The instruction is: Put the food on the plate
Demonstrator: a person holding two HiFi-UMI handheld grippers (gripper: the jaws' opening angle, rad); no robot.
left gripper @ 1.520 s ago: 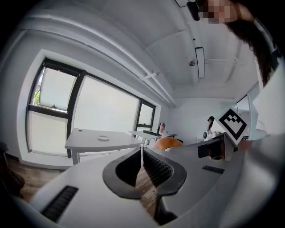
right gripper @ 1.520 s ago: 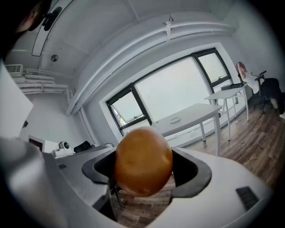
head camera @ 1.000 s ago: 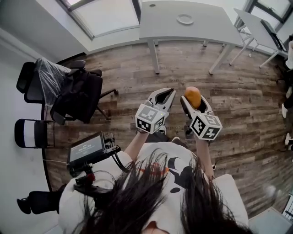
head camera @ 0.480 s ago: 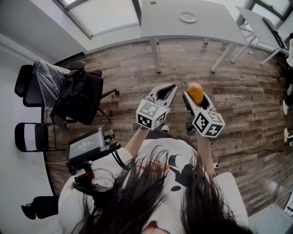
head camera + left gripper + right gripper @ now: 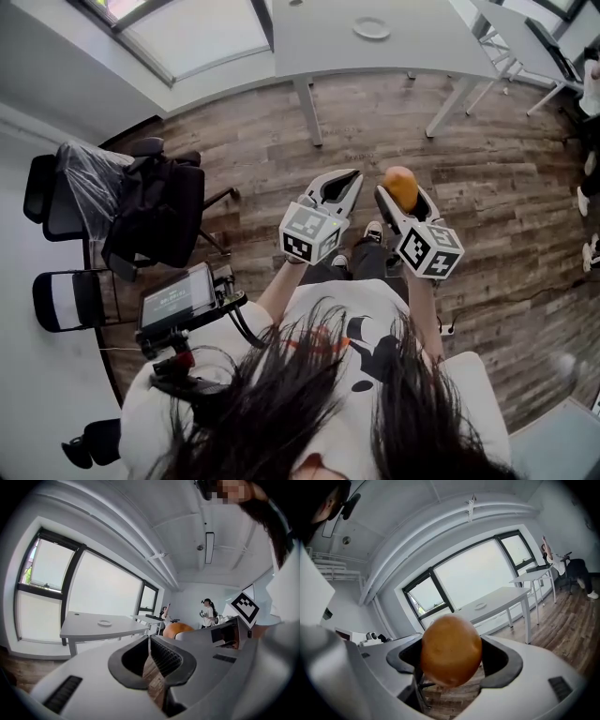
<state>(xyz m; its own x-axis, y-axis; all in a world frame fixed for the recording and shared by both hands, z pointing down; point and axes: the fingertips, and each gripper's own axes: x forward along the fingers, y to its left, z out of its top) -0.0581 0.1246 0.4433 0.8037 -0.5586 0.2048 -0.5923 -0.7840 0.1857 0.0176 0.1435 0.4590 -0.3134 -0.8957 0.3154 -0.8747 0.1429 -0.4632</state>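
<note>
A round orange-brown piece of food (image 5: 401,187) is clamped in my right gripper (image 5: 402,194), held up at chest height over the wood floor. In the right gripper view the food (image 5: 451,649) fills the space between the jaws. My left gripper (image 5: 344,180) hangs just left of it, its jaws shut with nothing between them. The small white plate (image 5: 372,28) lies on a white table (image 5: 412,52) far ahead. The plate (image 5: 104,623) shows in the left gripper view and also as the plate (image 5: 480,605) in the right gripper view.
Black office chairs (image 5: 155,202) and a folding chair (image 5: 66,300) stand at the left. A screen on a rig (image 5: 176,300) sits near my left side. A second table (image 5: 539,42) is at the far right. People (image 5: 208,613) stand at the room's back.
Both grippers stay side by side with the food still held. The person's feet have come into view under the grippers, and the floor and chairs have shifted slightly in the picture.
</note>
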